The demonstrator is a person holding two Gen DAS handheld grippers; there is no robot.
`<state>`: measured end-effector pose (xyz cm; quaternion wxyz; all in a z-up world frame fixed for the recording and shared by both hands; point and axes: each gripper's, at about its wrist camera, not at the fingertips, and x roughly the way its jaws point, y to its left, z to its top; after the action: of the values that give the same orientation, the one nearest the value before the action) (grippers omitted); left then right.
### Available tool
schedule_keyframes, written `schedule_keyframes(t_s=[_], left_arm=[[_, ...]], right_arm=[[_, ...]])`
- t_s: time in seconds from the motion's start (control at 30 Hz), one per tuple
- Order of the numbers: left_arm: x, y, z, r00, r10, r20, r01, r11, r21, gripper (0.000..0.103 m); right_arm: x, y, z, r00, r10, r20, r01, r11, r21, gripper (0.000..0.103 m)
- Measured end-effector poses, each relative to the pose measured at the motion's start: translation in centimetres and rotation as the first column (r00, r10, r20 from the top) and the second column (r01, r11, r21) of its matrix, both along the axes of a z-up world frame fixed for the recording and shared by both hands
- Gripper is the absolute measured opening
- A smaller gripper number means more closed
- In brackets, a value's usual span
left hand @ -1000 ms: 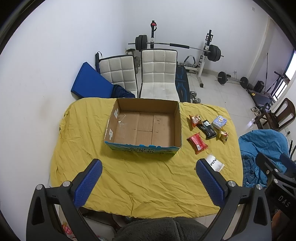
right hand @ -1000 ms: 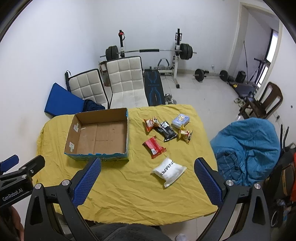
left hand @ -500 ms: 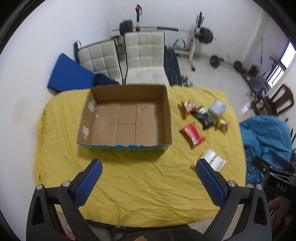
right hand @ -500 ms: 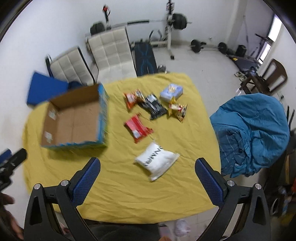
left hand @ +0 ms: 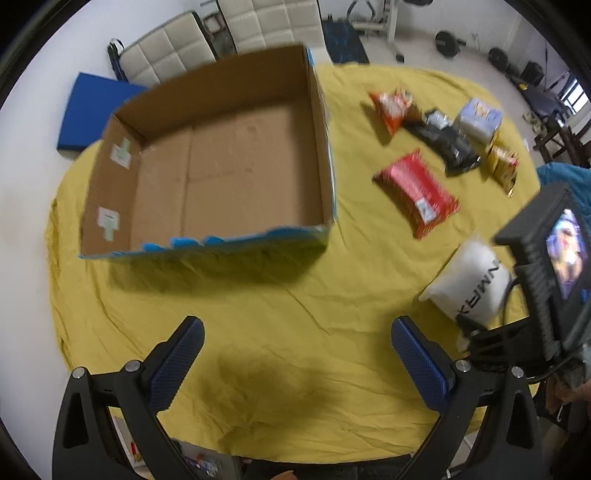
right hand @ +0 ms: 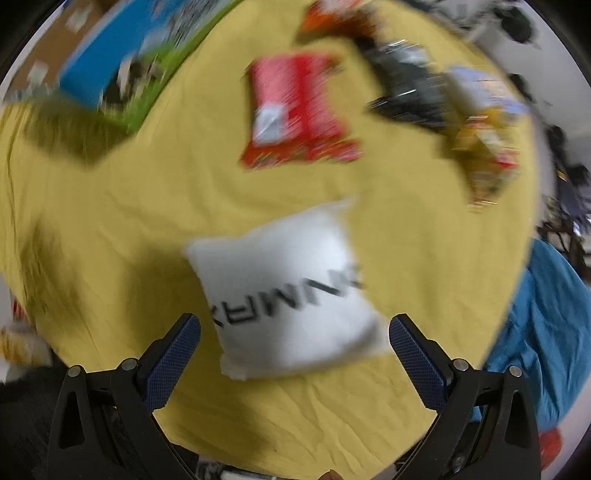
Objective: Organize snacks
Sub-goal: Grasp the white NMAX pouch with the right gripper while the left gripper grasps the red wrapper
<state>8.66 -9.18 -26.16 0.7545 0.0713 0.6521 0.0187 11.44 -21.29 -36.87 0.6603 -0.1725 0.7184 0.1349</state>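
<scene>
An empty cardboard box with blue printed sides stands on the yellow tablecloth. To its right lie a red packet, an orange packet, a black packet, a pale blue box, a small yellow packet and a white bag. My left gripper hovers open over bare cloth in front of the box. My right gripper is open and low over the white bag, whose near end lies between the fingers. The red packet lies beyond it.
Two white padded chairs and a blue mat stand behind the table, with gym weights further back. A blue cloth-covered seat is at the table's right edge. The right gripper's body shows in the left wrist view.
Both grippers have dropped toward the table. The right one came down fast over the white bag, blurring its view. The left one moved closer to the box's front.
</scene>
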Motion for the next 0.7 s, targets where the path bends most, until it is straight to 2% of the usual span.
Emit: schedule_keyframes(t_s=[0.1,0.17,0.2,0.3,0.4,0.5,0.57,0.7], left_arm=[[0.1,-0.6,-1.8,1.0,0.007,-0.03,-0.007,1.0,0.018,0.103],[0.2,-0.9,-2.7,0.999,0.015,-0.048,-0.015,1.0,0.018,0.103],[0.3,-1.1,-3.0,0.998,0.019,-0.055,-0.018,1.0,0.019,0.103],[0.5,-1.4,-3.7,0.997,0.027,-0.07,-0.025,0.999,0.021,0.103],[0.7,-2.1,-4.2,0.996,0.024,-0.084,-0.022,1.0,0.016,0.103],[1.1,-3.2,-4.1,0.996,0.008,-0.087,-0.007,1.0,0.009,0.103],[1.8,-4.3,-3.9,0.997,-0.009,-0.081,0.009,1.0,0.007,0.103],[4.2,-6.6,-3.7,0.997,-0.024,-0.077,0.022,0.999,-0.037,0.103]], right_arm=[[0.6,0.8,-3.1,0.999,0.053,0.001,-0.053,0.996,-0.075,0.103],[1.2,0.5,-4.2,1.0,0.023,-0.016,-0.024,0.998,-0.055,0.103],[1.5,0.2,-4.4,1.0,0.006,-0.022,-0.007,0.999,-0.04,0.102],[2.1,-0.3,-4.8,0.999,0.005,-0.031,-0.005,1.0,0.003,0.088],[2.2,-1.2,-4.3,0.999,-0.017,-0.03,0.017,1.0,0.026,0.081],[2.5,-3.4,-3.5,0.993,-0.116,-0.017,0.117,0.991,0.063,0.078],[2.9,-6.0,-2.7,0.974,-0.225,0.003,0.224,0.971,0.083,0.078],[4.1,-12.5,-0.6,0.882,-0.467,0.066,0.463,0.883,0.076,0.078]])
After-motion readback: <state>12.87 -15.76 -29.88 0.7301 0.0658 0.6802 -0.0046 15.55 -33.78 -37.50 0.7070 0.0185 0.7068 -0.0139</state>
